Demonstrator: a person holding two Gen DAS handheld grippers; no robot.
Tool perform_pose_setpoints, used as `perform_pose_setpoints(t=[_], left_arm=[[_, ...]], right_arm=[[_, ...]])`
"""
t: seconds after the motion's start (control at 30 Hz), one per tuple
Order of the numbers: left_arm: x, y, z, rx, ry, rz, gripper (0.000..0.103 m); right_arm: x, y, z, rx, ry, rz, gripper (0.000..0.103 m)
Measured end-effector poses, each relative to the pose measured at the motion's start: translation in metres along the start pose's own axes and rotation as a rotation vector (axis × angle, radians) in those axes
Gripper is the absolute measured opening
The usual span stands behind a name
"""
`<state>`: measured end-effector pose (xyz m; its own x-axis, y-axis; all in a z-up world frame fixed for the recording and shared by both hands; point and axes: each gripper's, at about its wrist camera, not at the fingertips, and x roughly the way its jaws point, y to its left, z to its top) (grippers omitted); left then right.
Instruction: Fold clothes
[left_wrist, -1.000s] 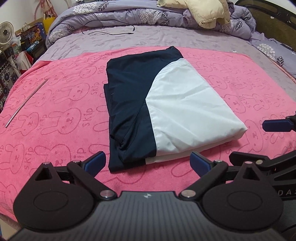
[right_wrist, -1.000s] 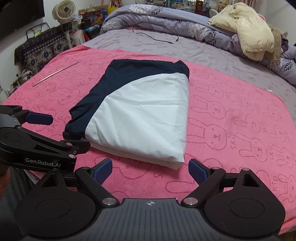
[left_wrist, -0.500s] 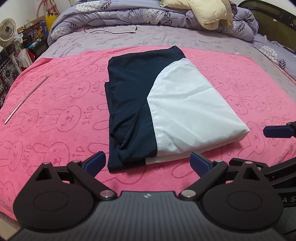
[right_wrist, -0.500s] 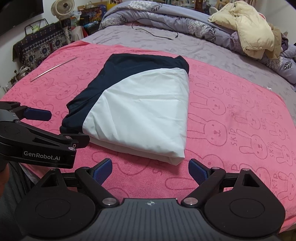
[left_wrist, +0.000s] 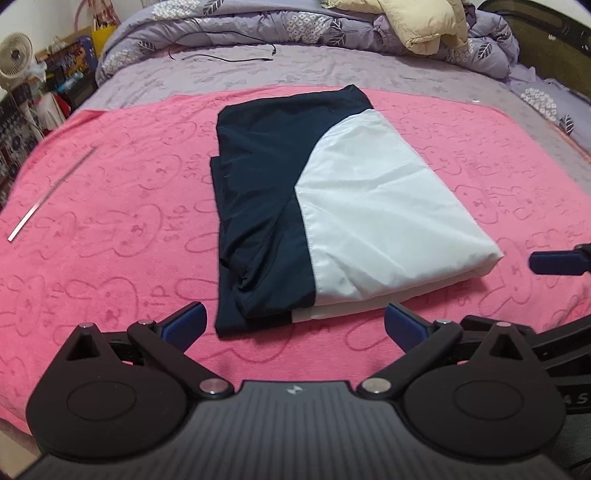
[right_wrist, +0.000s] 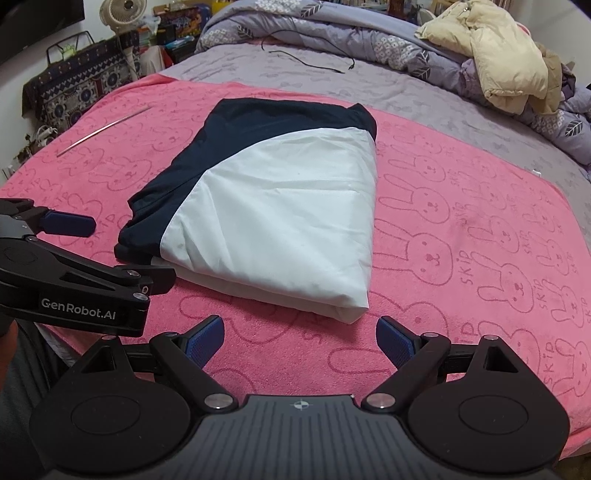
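Garment (left_wrist: 332, 206), navy and white, lies folded into a compact rectangle on the pink towel (left_wrist: 110, 229), about mid-bed, nearer the bed's front edge than the duvet (left_wrist: 258, 29) at the far end. Left hand-held gripper (left_wrist: 293, 326) is spread wide, empty, just short of the navy near corner. Right hand-held gripper (right_wrist: 299, 341) is also wide and empty, just short of the white near corner.

Judgement: fold looks nearly done; one more fold or a tidy-up is likely. To do it well, pinch all layers at both near corners together, since the white layers stack loosely at the near edge. Lift evenly, keep edges aligned, lay flat, smooth the navy bunching. Metal rod (left_wrist: 51, 192) lies well apart by the towel's left edge.
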<state>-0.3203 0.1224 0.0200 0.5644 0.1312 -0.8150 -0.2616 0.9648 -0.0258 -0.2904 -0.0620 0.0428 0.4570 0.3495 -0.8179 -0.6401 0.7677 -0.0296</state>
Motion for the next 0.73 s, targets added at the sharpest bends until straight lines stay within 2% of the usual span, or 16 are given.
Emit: perform_pose_setpoints(t=[0.2, 0.43, 0.73], left_arm=[[0.002, 0.0001, -0.0003, -0.01, 0.013, -0.006, 0.103], [-0.0046, -0.0042, -0.0019, 0.014, -0.054, -0.01, 0.103], [-0.006, -0.0082, -0.0021, 0.047, -0.068, 0.019, 0.103]], right_arm=[[0.0006, -0.0005, -0.0004, 0.0, 0.003, -0.003, 0.09], [0.0014, -0.0006, -0.0018, 0.002, 0.008, -0.007, 0.09], [0.0015, -0.0015, -0.0027, 0.004, 0.011, -0.009, 0.09]])
